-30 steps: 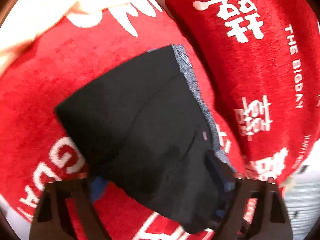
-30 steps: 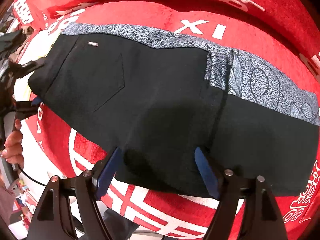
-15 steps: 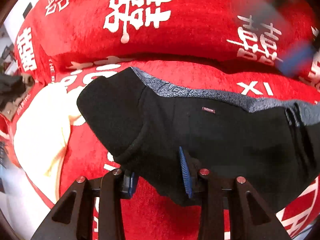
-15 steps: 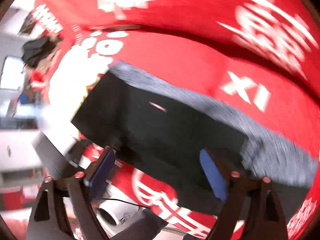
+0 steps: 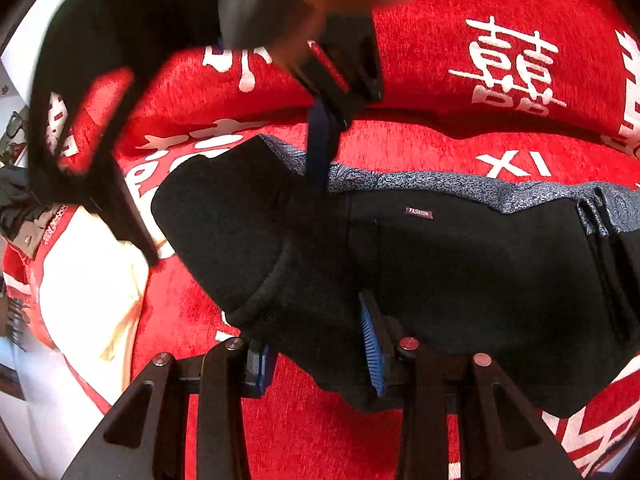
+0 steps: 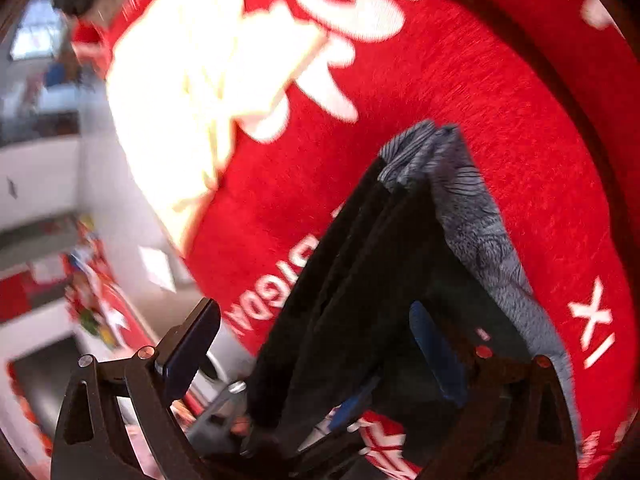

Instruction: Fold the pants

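Observation:
The folded black pants (image 5: 460,272) with a grey patterned waistband (image 5: 440,184) lie on the red cover (image 5: 360,440). My left gripper (image 5: 320,344) straddles their near edge, its jaws apart with cloth between the blue pads (image 5: 370,340). My right gripper shows in the left wrist view (image 5: 224,184), wide open, coming down from above over the left end of the pants. In the right wrist view the right gripper (image 6: 316,344) is open over the stacked pants edge (image 6: 360,272).
A cream cloth (image 5: 88,292) lies on the red cover left of the pants; it also shows in the right wrist view (image 6: 192,92). A red pillow with white characters (image 5: 512,60) stands behind. The bed edge and room clutter (image 6: 60,240) are at left.
My right gripper has swung over from the pants' near edge to their left end, above the left gripper's view. My left gripper has stayed at the near edge.

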`<state>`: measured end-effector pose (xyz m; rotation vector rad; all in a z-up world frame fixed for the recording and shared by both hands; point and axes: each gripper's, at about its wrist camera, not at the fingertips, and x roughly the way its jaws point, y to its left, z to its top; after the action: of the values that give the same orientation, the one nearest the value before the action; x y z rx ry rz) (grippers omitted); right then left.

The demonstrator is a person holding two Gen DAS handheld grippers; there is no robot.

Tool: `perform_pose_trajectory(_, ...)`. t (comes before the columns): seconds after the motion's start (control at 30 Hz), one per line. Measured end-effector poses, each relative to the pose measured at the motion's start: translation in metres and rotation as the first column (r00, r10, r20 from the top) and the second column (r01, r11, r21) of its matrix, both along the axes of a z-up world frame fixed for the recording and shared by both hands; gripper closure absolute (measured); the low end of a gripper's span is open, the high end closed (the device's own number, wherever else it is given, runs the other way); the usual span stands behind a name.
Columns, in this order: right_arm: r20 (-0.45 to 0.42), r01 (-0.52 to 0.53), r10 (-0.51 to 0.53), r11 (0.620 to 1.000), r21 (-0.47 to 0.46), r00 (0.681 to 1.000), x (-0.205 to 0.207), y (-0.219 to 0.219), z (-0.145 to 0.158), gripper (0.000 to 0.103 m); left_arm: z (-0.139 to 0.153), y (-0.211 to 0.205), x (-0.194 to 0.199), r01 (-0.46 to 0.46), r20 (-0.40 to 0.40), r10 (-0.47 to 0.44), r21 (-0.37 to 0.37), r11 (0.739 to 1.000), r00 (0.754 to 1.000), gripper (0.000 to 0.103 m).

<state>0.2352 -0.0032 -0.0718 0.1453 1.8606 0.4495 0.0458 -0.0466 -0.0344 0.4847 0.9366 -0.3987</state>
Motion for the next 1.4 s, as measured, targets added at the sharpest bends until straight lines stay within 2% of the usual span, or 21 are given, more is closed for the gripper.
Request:
perform_pose_trajectory(0.03,-0.013,-0.011,0.011,1.0,-0.015,1.0,-0.002,0.0,-0.005,0.01,0.001,0.0,0.001,0.001,-0.004,-0.001,-0.002,1.0,1.0,0.065)
perform_pose_trajectory(0.07,-0.02,-0.013,0.012,1.0,-0.027,1.0,-0.004,-0.002,-0.008,0.035,0.0,0.0,0.002,0.001,-0.022,-0.002,-0.006,1.0,1.0,0.065)
perform_pose_trajectory(0.1,-0.01,-0.002,0.002,0.999,-0.035,1.0,-0.007,-0.009,-0.007,0.067,0.001,0.001,0.001,0.004,-0.032,-0.004,-0.015,1.0,0.999,0.065)
perform_pose_trajectory(0.13,-0.003,0.021,-0.021,1.0,-0.004,1.0,-0.009,-0.017,-0.004,0.085,0.006,-0.001,-0.002,0.02,-0.022,-0.021,-0.029,0.999,1.0,0.065)
perform_pose_trajectory(0.23,0.067,0.061,-0.065,0.997,0.052,0.996,-0.024,-0.042,0.016,0.086,0.019,-0.013,-0.012,0.075,0.004,-0.075,-0.027,0.997,0.997,0.065)
perform_pose_trajectory(0.33,0.118,0.121,-0.138,0.982,0.145,0.983,-0.045,-0.072,0.039,0.086,0.039,-0.022,-0.022,0.115,0.001,-0.115,-0.072,0.991,0.993,0.065)
perform_pose_trajectory(0.47,0.159,0.228,-0.28,0.932,0.281,0.947,-0.078,-0.127,0.068,0.086,0.068,-0.038,-0.035,0.186,0.0,-0.187,-0.116,0.976,0.982,0.065)
perform_pose_trajectory(0.6,0.201,0.323,-0.428,0.855,0.405,0.881,-0.124,-0.181,0.097,0.086,0.099,-0.065,-0.058,0.27,0.002,-0.273,-0.15,0.951,0.962,0.065)
perform_pose_trajectory(0.77,0.218,0.433,-0.598,0.744,0.509,0.771,-0.202,-0.255,0.125,0.084,0.126,-0.116,-0.103,0.411,0.001,-0.417,-0.165,0.897,0.909,0.065)
perform_pose_trajectory(0.87,0.229,0.476,-0.664,0.696,0.537,0.712,-0.245,-0.302,0.135,0.082,0.131,-0.153,-0.134,0.481,-0.016,-0.489,-0.153,0.863,0.872,0.065)
perform_pose_trajectory(0.97,0.225,0.527,-0.726,0.643,0.555,0.649,-0.285,-0.336,0.132,0.082,0.124,-0.189,-0.17,0.544,-0.026,-0.55,-0.114,0.831,0.835,0.065)
perform_pose_trajectory(1.03,0.202,0.571,-0.773,0.593,0.568,0.601,-0.318,-0.365,0.122,0.082,0.116,-0.211,-0.191,0.578,-0.036,-0.583,-0.092,0.811,0.812,0.065)
perform_pose_trajectory(1.1,0.186,0.604,-0.803,0.558,0.569,0.567,-0.343,-0.384,0.111,0.082,0.102,-0.231,-0.207,0.608,-0.053,-0.612,-0.067,0.791,0.789,0.065)
perform_pose_trajectory(1.17,0.164,0.64,-0.826,0.529,0.557,0.54,-0.363,-0.404,0.091,0.082,0.084,-0.25,-0.224,0.63,-0.08,-0.631,-0.035,0.776,0.772,0.065)
perform_pose_trajectory(1.27,0.126,0.682,-0.851,0.49,0.543,0.51,-0.39,-0.431,0.066,0.082,0.058,-0.268,-0.24,0.642,-0.123,-0.638,-0.009,0.766,0.76,0.065)
perform_pose_trajectory(1.4,0.115,0.712,-0.86,0.48,0.513,0.497,-0.41,-0.455,0.035,0.082,0.034,-0.287,-0.254,0.643,-0.138,-0.632,0.047,0.765,0.762,0.065)
